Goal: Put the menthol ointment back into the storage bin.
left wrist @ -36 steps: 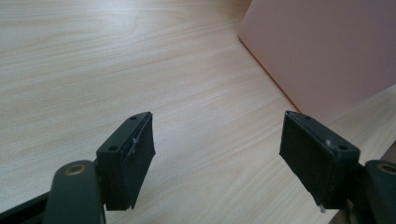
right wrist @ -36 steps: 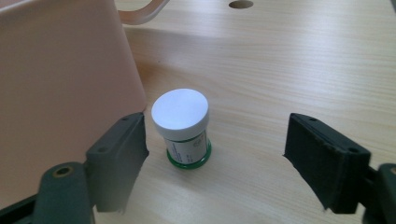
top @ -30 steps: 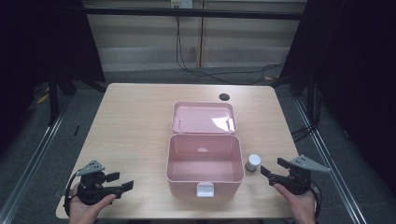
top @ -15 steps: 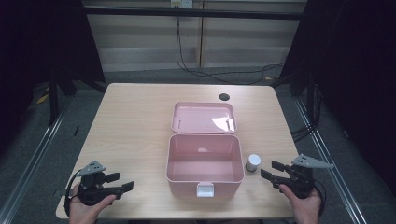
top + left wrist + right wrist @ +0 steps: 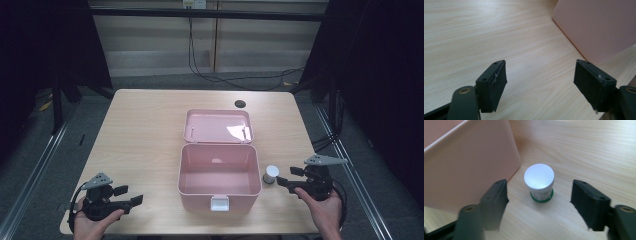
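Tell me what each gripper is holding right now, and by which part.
Nothing is held. The left gripper is open over bare table. The right gripper is open, its jaws apart just short of the small white-capped jar.

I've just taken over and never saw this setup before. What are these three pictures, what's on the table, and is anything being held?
No robot here: a person holds a two-jaw tool in each hand. The high view looks down on the table: left gripper, right gripper. The other two pictures come from cameras riding on each gripper. On the wooden table sits an open pink box, empty inside, lid folded back. Beside it stands a small silver-capped jar, between the right gripper's open jaws but not touched. Nothing is held.
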Demonstrator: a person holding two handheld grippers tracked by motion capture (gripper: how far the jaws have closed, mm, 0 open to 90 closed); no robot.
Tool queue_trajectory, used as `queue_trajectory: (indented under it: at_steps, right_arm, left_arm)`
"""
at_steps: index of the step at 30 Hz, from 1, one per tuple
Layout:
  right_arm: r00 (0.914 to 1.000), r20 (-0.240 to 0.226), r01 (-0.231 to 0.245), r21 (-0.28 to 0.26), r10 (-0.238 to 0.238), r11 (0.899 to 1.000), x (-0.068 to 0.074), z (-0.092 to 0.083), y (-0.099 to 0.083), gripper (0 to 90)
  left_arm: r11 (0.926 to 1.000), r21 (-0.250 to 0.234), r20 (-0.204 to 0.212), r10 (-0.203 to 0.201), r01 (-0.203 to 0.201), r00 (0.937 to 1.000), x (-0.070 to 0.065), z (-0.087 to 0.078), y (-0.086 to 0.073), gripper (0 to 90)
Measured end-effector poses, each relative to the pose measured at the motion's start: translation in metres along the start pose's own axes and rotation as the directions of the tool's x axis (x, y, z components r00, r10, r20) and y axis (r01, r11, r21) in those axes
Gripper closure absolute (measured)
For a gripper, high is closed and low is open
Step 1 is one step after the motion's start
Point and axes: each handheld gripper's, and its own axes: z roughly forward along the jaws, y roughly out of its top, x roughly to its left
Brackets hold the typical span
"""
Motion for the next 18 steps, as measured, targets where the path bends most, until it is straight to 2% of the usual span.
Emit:
queue_trajectory:
  at_steps: [5,11,16,18]
  right_arm:
    - [0.9992,-0.034,0.023,0.054,-0.021,0.998,0.000,0.005,0.010,26.0]
    - [0.9984,-0.048,0.032,0.072,-0.028,0.997,-0.001,0.012,0.019,25.2]
    - [0.9968,-0.049,0.069,0.109,-0.064,0.992,0.000,0.018,0.025,33.6]
    - [0.9970,-0.047,0.066,0.124,-0.061,0.990,0.000,0.019,0.026,36.1]
  left_arm:
    - [1.0000,0.002,-0.001,-0.001,0.001,1.0000,0.000,0.000,0.000,26.2]
    - [1.0000,0.003,0.000,0.002,-0.002,1.0000,0.000,0.001,0.000,26.2]
    - [1.0000,0.003,-0.001,0.002,-0.002,1.0000,0.000,0.001,0.000,26.2]
    - [1.0000,0.006,0.000,0.002,-0.002,1.0000,0.000,0.001,0.000,26.2]
